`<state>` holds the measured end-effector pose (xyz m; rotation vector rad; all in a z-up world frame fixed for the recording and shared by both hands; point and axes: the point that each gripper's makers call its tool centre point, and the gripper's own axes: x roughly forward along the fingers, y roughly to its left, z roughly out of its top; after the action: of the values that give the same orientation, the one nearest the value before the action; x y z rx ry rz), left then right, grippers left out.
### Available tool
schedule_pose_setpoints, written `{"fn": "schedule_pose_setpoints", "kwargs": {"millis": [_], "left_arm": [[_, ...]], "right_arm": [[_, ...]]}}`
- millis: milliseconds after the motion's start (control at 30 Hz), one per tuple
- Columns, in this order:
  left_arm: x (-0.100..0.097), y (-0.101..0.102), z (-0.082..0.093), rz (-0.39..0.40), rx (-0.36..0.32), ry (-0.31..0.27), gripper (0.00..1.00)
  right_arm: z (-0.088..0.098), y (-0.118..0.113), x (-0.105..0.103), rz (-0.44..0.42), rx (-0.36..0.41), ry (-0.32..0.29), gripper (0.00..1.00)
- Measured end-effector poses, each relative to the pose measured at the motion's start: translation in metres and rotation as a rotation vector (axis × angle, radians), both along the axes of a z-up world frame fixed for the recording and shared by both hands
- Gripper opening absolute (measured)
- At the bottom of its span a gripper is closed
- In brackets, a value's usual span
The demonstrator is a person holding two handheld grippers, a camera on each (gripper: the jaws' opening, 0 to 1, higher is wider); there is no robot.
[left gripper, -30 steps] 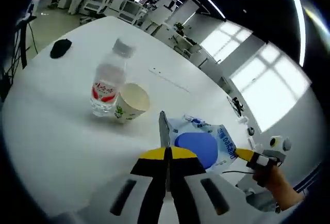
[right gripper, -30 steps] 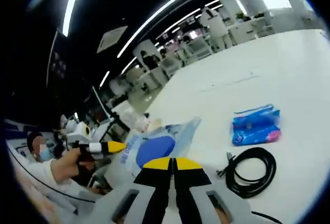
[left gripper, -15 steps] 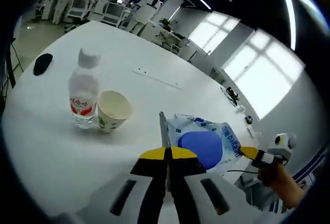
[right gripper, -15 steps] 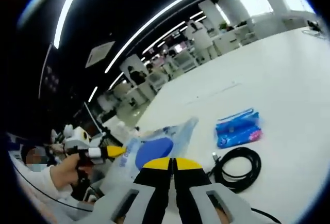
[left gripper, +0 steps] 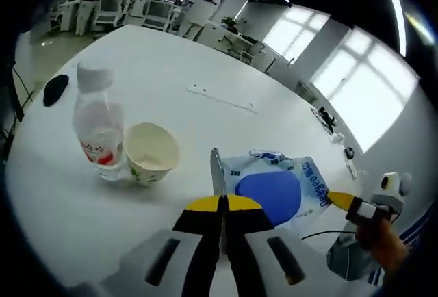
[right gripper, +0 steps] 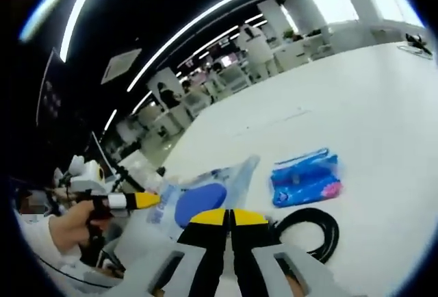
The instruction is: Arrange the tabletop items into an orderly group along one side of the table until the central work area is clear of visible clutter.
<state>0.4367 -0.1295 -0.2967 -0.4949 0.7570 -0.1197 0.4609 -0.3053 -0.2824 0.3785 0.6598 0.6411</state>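
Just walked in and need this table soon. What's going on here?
A person is tidying the white table with a gripper in each hand. Both the left gripper and the right gripper are shut on a blue-and-white bag, held between them above the table. A water bottle and paper cup stand touching. A blue packet lies beside a coiled black cable, and a small black object sits near the table's edge.

A clear plastic water bottle [left gripper: 98,135] stands upright at left, touching a white paper cup [left gripper: 151,155]. A white-and-blue plastic pouch [left gripper: 270,189] lies lower right of centre. A blue wipes pack [right gripper: 305,178] lies right of centre, above a coiled black cable [right gripper: 309,231].
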Motion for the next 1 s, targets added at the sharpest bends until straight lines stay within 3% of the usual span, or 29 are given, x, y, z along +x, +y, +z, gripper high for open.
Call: {"fn": "schedule_pose_setpoints", "kwargs": {"millis": [200,467,667,900,1000], "left_arm": [[0.017,0.002,-0.011,0.055,0.024,0.024,0.0],[0.028,0.013,-0.033,0.139,0.053,0.061,0.0],[0.035,0.014,-0.047,0.159,0.057,0.083,0.0],[0.043,0.02,-0.056,0.169,0.072,0.089,0.0],[0.046,0.025,-0.059,0.209,0.063,0.083,0.0]], "right_arm": [[-0.014,0.012,0.02,0.014,-0.047,-0.029,0.0],[-0.038,0.023,0.032,0.018,-0.061,-0.007,0.0],[-0.057,0.027,0.048,0.018,-0.083,0.007,0.0],[-0.064,0.028,0.054,0.013,-0.096,0.017,0.0],[-0.076,0.025,0.062,0.008,-0.096,0.028,0.0]]}}
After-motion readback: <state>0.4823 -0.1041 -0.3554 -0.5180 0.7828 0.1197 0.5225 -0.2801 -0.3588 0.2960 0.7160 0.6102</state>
